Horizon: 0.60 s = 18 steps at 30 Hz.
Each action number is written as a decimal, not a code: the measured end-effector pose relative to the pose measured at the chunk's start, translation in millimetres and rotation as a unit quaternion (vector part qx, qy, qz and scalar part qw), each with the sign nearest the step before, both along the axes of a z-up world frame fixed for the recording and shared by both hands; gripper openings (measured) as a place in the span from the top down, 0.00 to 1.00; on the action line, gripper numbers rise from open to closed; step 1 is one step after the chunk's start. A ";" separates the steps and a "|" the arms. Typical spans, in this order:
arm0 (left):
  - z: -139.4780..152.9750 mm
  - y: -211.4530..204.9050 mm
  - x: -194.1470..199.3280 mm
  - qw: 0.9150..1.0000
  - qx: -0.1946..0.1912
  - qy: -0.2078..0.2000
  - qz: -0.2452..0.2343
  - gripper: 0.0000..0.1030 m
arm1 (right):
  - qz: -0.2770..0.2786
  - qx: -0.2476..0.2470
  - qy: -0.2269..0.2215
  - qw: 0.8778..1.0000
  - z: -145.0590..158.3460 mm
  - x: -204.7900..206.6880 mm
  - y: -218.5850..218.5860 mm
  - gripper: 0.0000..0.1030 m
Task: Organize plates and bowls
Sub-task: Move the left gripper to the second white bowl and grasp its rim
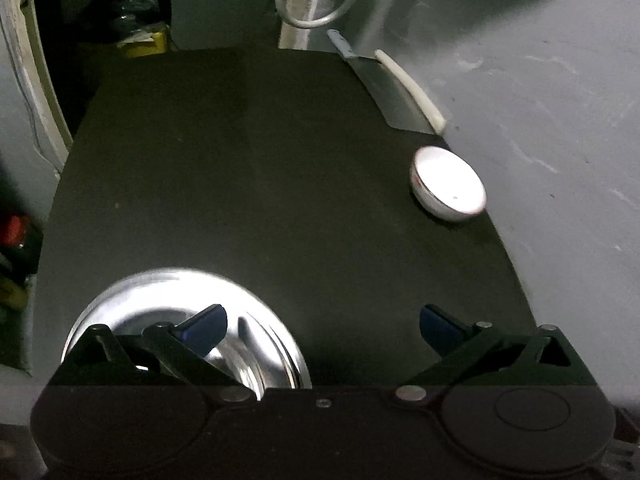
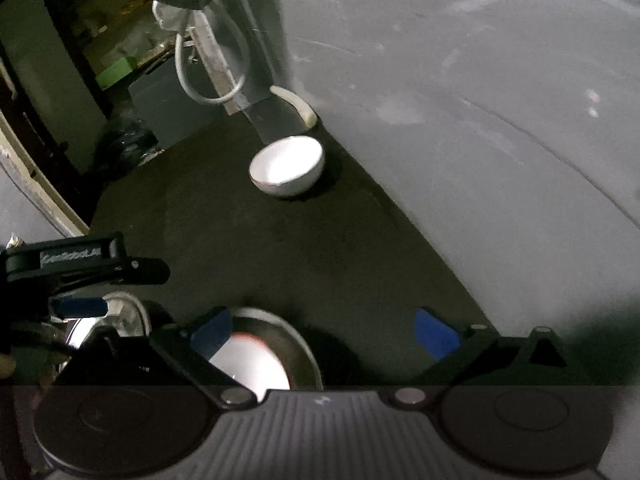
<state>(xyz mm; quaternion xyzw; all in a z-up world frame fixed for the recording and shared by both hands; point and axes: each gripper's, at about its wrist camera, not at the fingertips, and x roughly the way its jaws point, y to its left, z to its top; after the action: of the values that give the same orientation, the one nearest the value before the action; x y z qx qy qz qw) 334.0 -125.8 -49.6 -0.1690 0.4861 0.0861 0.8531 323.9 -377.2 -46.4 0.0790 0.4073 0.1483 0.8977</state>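
Note:
A shiny steel plate [image 1: 168, 304] lies on the dark table [image 1: 260, 180] at the near left, partly under my left gripper's left finger. My left gripper [image 1: 320, 326] is open and holds nothing. A white bowl [image 1: 448, 184] stands upright at the right, close to the wall; the right wrist view shows this bowl [image 2: 286, 166] farther back. My right gripper [image 2: 324, 334] is open too, hovering over a second dish [image 2: 260, 360] with a bright white inside, a reddish edge and a grey outer rim. To its left, the left gripper [image 2: 80, 306] sits above the steel plate [image 2: 124, 316].
A grey wall [image 1: 540, 120] runs along the table's right side. A flat metal blade [image 1: 384, 88] and a white strip [image 1: 412, 88] lean against it at the back. A white cable loop [image 1: 320, 8] hangs behind. The table's left edge [image 1: 60, 184] drops to a cluttered floor.

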 end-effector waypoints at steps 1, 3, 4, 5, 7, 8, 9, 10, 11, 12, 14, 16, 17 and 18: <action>-0.4 1.5 7.2 1.000 0.005 0.001 0.001 0.01 | 0.002 -0.003 -0.005 1.000 0.0 5.8 3.4 0.01; -0.7 4.7 24.1 1.000 0.012 0.000 0.000 0.01 | 0.001 -0.012 -0.020 1.000 1.3 19.8 10.5 0.01; -1.4 6.0 32.4 1.000 0.014 -0.001 -0.003 0.01 | 0.000 -0.018 -0.028 0.999 2.5 27.2 14.4 0.01; -1.9 7.8 42.6 1.000 0.016 -0.004 -0.007 0.01 | -0.001 -0.024 -0.037 0.999 3.9 34.8 18.5 0.01; -4.3 8.7 60.0 1.000 0.021 -0.007 -0.015 0.01 | -0.002 -0.028 -0.050 0.998 4.8 48.7 25.4 0.01; -5.4 9.4 70.7 0.999 0.024 -0.008 -0.023 0.01 | -0.002 -0.026 -0.051 0.998 3.9 56.8 28.6 0.01; -5.9 9.9 80.1 0.999 0.027 -0.011 -0.030 0.01 | -0.004 -0.023 -0.051 0.998 2.3 65.0 31.0 0.01; -5.7 9.8 89.0 0.999 0.033 -0.013 -0.033 0.01 | -0.007 -0.020 -0.049 0.999 0.5 72.0 32.0 0.01; -5.5 9.7 97.5 0.998 0.040 -0.014 -0.035 0.01 | -0.013 -0.015 -0.046 0.999 -1.3 79.4 32.8 0.01; -5.8 9.1 104.9 0.998 0.046 -0.016 -0.036 0.01 | -0.018 -0.010 -0.044 0.999 -2.9 86.1 32.9 0.01; -7.1 8.6 119.7 0.997 0.056 -0.015 -0.045 0.01 | -0.030 0.003 -0.040 0.999 -5.0 96.0 32.7 0.03; -8.6 7.4 132.9 0.996 0.064 -0.011 -0.057 0.01 | -0.034 0.012 -0.034 0.999 -8.1 103.8 34.0 0.04; -9.2 6.2 139.8 0.996 0.065 -0.011 -0.065 0.01 | -0.036 0.011 -0.030 0.999 -10.1 107.4 35.6 0.04; -10.2 5.0 145.6 0.995 0.066 -0.011 -0.072 0.01 | -0.040 0.016 -0.027 0.999 -11.9 110.5 36.3 0.04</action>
<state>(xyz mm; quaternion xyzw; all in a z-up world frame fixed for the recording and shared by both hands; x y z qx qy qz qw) 479.7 -120.8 -59.8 -0.0782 0.4810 0.0543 0.8715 434.4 -340.9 -58.3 0.1053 0.3771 0.1209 0.9122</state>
